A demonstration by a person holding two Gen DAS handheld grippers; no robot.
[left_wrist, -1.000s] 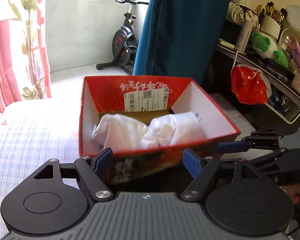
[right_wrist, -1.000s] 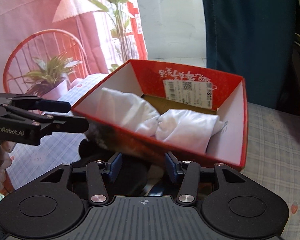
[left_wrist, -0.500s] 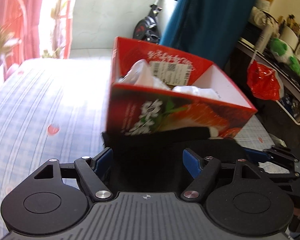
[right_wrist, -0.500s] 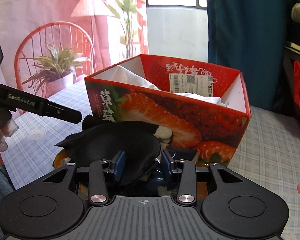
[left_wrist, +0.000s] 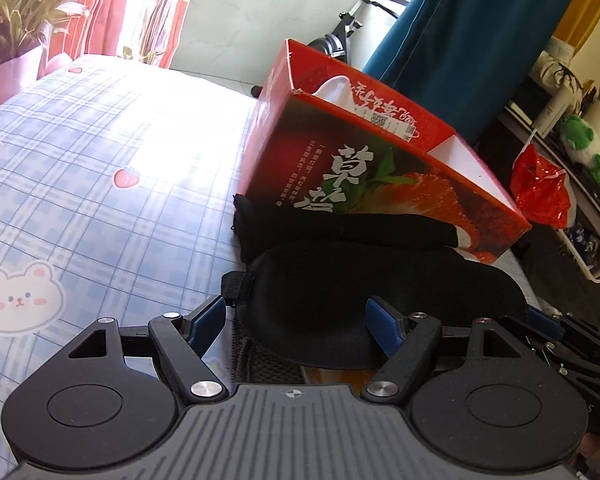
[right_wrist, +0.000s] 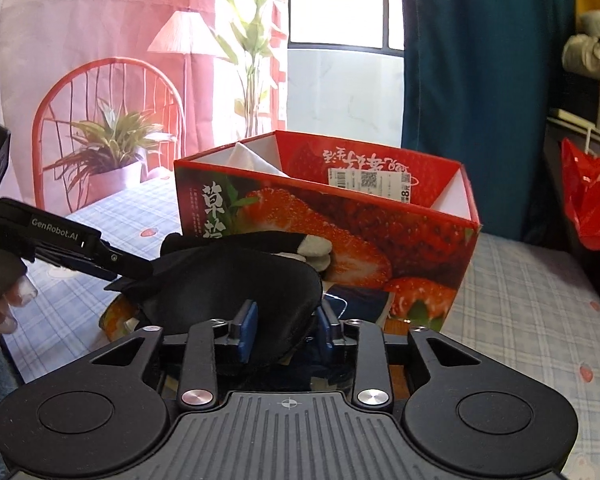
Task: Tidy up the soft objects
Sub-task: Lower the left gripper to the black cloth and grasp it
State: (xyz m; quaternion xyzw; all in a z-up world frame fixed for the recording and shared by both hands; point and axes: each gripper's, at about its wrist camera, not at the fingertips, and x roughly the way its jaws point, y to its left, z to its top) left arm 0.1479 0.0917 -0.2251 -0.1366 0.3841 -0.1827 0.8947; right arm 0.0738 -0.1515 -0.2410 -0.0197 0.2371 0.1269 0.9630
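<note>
A red strawberry box [left_wrist: 380, 160] [right_wrist: 340, 216] stands on the checked bedsheet with white cloth [left_wrist: 334, 86] [right_wrist: 251, 156] inside. In front of it lie a black eye mask [left_wrist: 364, 292] [right_wrist: 235, 280] and a black glove with grey fingertips [left_wrist: 340, 228] [right_wrist: 316, 250]. My left gripper [left_wrist: 295, 320] is open, its fingers on either side of the mask's left end. My right gripper [right_wrist: 285, 320] is partly closed around the mask's right end; its grip is unclear. The left gripper shows in the right wrist view [right_wrist: 99, 256].
A checked bedsheet [left_wrist: 99, 184] with strawberry and bear prints covers the bed. A red plastic bag [left_wrist: 540, 192] [right_wrist: 592, 200] and a cluttered shelf with a green plush [left_wrist: 584, 148] stand on the right. A teal curtain [right_wrist: 480, 80] hangs behind the box.
Both grippers have dropped from above the box to its front, low over the sheet. The black mask and glove have come into view between the fingers.
</note>
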